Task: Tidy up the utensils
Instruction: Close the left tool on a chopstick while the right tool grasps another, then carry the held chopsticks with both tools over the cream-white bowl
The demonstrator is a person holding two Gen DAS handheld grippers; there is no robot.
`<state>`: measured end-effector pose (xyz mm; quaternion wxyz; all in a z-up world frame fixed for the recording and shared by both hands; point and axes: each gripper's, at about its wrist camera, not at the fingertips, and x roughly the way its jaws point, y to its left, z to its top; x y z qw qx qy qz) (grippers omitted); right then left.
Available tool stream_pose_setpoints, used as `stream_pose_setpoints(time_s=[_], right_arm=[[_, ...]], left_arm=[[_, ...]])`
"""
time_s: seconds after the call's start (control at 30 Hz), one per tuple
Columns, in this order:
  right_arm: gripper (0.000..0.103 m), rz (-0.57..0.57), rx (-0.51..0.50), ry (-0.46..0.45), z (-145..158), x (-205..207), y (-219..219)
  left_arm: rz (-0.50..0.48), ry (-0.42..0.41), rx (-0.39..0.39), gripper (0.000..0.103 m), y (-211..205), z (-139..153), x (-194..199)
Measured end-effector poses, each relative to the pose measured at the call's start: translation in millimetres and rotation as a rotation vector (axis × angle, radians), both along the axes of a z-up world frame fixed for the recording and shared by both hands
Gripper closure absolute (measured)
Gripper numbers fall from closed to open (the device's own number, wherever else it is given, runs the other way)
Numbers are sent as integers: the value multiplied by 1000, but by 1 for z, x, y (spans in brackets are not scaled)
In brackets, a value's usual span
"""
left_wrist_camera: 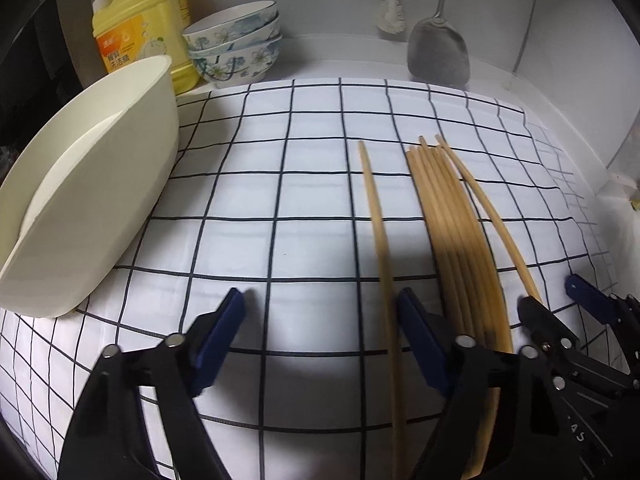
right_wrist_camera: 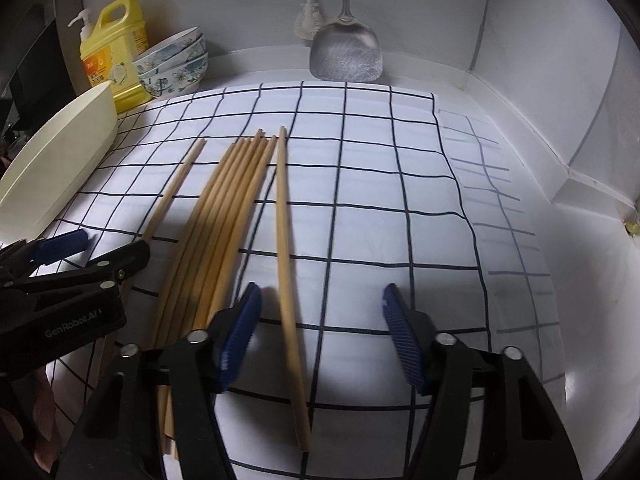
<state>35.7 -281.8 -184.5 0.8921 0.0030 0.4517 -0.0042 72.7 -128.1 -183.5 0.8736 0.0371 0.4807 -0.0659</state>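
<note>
The left tool (left_wrist_camera: 320, 312) stands apart, a stray chopstick (left_wrist_camera: 374, 208) lying on the checked cloth (left_wrist_camera: 240, 200) between its blue pads, untouched. The bundle of chopsticks (right_wrist_camera: 224, 216) lies between both tools. The right tool (right_wrist_camera: 320, 312), also apart, straddles the other loose chopstick (right_wrist_camera: 285, 240). Each stray is best nudged inward, kept parallel, ends level.

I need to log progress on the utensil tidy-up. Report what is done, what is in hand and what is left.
Done: most chopsticks lie gathered in a bundle on the checked cloth.
In hand: nothing gripped. The left gripper straddles one stray chopstick, the right gripper the other stray; both are open.
Left: bring both strays to the bundle; the white tub appears empty.
</note>
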Motion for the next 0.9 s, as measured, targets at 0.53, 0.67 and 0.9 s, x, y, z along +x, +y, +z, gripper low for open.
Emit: stream_pose_setpoints(time_s=[0.53, 0.67, 0.9], right_arm=[[97, 20, 18, -6, 3, -6, 6], [97, 11, 33, -6, 4, -10, 5], [97, 6, 52, -38, 20, -21, 8]], left_arm=[[-74, -37, 28, 96, -14, 5, -12], [-72, -27, 21, 96, -9, 6, -13], [-34, -14, 18, 96, 2, 22, -20]])
